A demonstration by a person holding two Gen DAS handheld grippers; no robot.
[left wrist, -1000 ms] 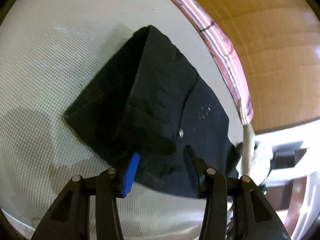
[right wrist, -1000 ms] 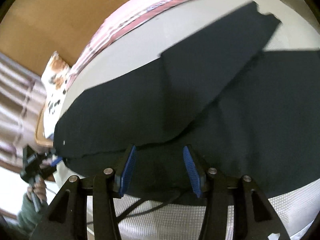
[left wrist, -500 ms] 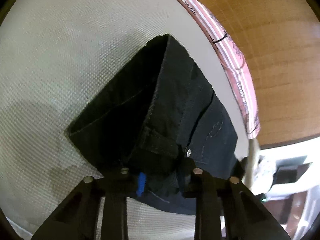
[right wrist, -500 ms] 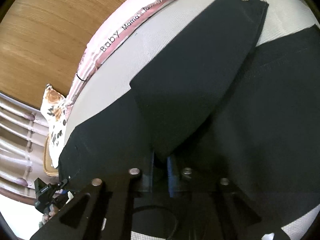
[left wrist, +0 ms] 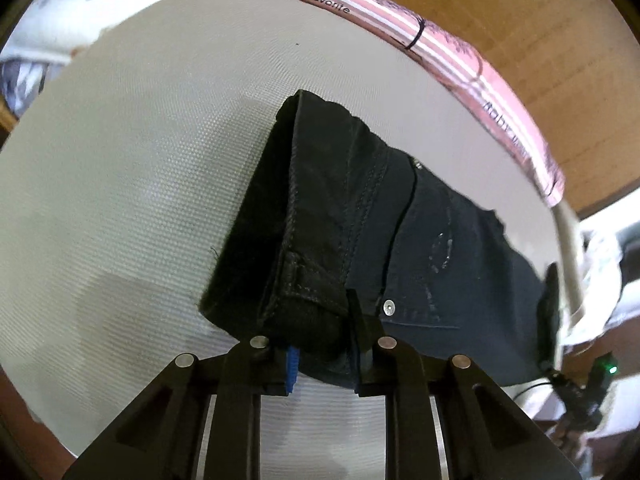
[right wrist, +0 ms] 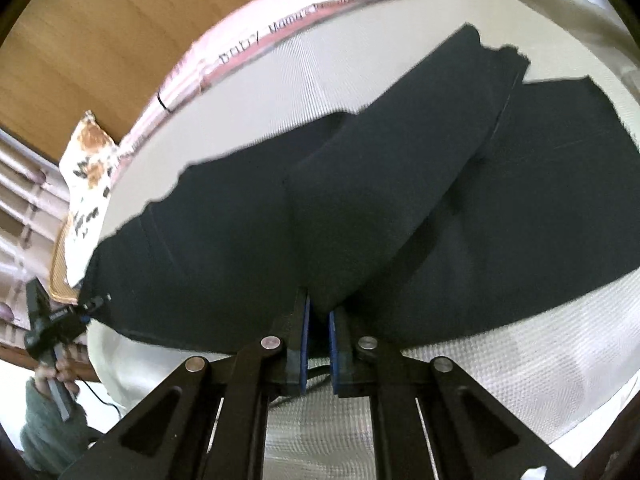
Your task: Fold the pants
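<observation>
Left wrist: one left tool [left wrist: 322,354] closing on one pants [left wrist: 360,220].

Bare mattress [left wrist: 140,160] left of the pants [left wrist: 400,240] – open passage (striped bumper [left wrist: 460,52] borders it).

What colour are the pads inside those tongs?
Blue. The pads show best in the right wrist view, pinching the black pants.

One pants [left wrist: 400,220], two grippers [left wrist: 322,344], one pillow [right wrist: 86,168]
</observation>
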